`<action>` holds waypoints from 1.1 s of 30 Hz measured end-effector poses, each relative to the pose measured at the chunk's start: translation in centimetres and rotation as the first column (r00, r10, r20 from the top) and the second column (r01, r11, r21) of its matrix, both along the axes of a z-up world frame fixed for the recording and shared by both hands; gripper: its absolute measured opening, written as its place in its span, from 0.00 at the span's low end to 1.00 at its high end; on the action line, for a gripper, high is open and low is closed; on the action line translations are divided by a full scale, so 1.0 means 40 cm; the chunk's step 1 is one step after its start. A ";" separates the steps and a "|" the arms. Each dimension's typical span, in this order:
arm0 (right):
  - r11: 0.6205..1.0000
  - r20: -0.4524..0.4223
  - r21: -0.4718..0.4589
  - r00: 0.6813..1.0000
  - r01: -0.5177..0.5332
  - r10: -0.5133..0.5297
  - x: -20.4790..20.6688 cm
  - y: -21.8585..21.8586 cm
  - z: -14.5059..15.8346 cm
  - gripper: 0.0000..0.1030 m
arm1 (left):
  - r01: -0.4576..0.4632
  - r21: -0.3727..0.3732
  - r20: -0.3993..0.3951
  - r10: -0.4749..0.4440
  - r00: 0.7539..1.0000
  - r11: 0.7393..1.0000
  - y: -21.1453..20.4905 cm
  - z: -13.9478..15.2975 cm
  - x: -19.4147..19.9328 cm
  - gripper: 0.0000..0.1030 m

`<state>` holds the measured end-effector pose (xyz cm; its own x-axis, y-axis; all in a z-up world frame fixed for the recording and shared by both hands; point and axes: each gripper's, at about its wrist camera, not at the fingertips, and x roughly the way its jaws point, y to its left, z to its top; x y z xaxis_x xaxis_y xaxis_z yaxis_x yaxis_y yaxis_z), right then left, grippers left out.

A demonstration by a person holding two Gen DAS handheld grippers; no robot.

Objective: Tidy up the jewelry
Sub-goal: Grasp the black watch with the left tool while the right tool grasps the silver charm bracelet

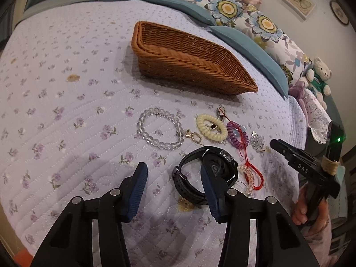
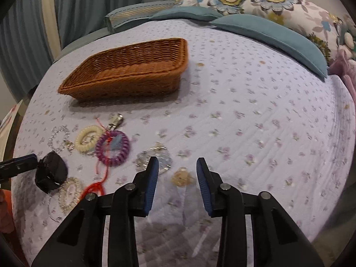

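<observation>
My left gripper [image 1: 173,185] sits low in the frame of its own view, jaws wide apart and holding nothing — the right pad [image 1: 211,191] lies against the black watch [image 1: 204,173], which rests on the bed [image 1: 66,89] at lower centre with its strap curled. My right gripper [image 2: 177,183] is also well open and empty, over bare quilt at lower centre of its view, the silver brooch [image 2: 155,159] just past its left fingertip.

The jewelry lies in a loose cluster on the quilt. In the left view a clear bead bracelet [image 1: 160,128] is at centre, a gold earring [image 1: 194,136] just beside it, then a cream coil tie [image 1: 211,128] and a purple coil tie [image 1: 237,134] to the right. A red cord [image 1: 255,173] with pale beads trails down right of the watch.

The basket [image 1: 200,66] stands beyond the cluster, in the upper middle of the left view — nothing shows inside it. Pillows [image 1: 244,11] line the upper right.
</observation>
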<state>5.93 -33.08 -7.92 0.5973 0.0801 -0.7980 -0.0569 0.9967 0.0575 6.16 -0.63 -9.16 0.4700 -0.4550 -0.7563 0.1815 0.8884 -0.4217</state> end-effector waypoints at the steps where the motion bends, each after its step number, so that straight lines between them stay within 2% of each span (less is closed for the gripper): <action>1: 1.000 -0.006 0.008 1.000 -0.005 0.005 0.006 0.006 -0.004 0.38 | 0.003 -0.011 -0.006 -0.003 1.000 1.000 0.000 -0.001 0.001 0.50; 4: 1.000 -0.030 -0.001 1.000 0.003 -0.003 0.027 0.020 -0.026 0.38 | 0.016 -0.023 -0.023 -0.017 1.000 1.000 -0.008 -0.008 0.006 0.47; 9: 0.999 -0.079 0.038 0.997 0.004 -0.001 0.056 0.020 -0.052 0.39 | 0.032 -0.014 -0.051 -0.032 0.998 0.999 -0.028 -0.020 0.015 0.46; 10: 0.999 -0.082 0.042 0.997 -0.001 0.004 0.060 0.024 -0.054 0.39 | 0.032 -0.012 -0.055 -0.033 0.998 0.999 -0.032 -0.022 0.017 0.42; 11: 0.999 -0.084 0.042 0.996 -0.003 0.007 0.064 0.028 -0.055 0.39 | 0.034 -0.009 -0.065 -0.035 0.997 0.999 -0.037 -0.026 0.022 0.32; 14: 1.000 -0.089 0.020 0.996 -0.017 0.019 0.072 0.042 -0.060 0.38 | 0.036 -0.003 -0.087 -0.036 0.996 0.999 -0.049 -0.036 0.033 0.24; 16: 0.999 -0.087 0.024 0.996 -0.036 0.038 0.072 0.049 -0.060 0.26 | 0.034 0.009 -0.085 -0.033 0.996 0.999 -0.052 -0.037 0.036 0.21; 17: 0.999 -0.088 0.029 0.995 -0.045 0.048 0.072 0.052 -0.061 0.16 | 0.033 0.016 -0.082 -0.031 0.996 0.999 -0.054 -0.036 0.037 0.19; 20: 0.997 -0.072 0.032 0.995 -0.068 0.070 0.061 0.058 -0.055 0.15 | 0.030 0.026 -0.073 -0.028 0.997 0.999 -0.057 -0.038 0.035 0.12; 25: 0.995 -0.009 0.066 0.997 -0.070 0.071 0.035 0.047 -0.023 0.15 | 0.036 0.035 -0.041 -0.034 0.999 0.999 -0.062 -0.027 0.026 0.11; 33: 0.981 0.075 0.174 0.995 -0.080 0.068 0.004 0.012 0.052 0.15 | 0.022 -0.003 0.020 -0.022 1.000 1.000 -0.047 0.016 0.021 0.10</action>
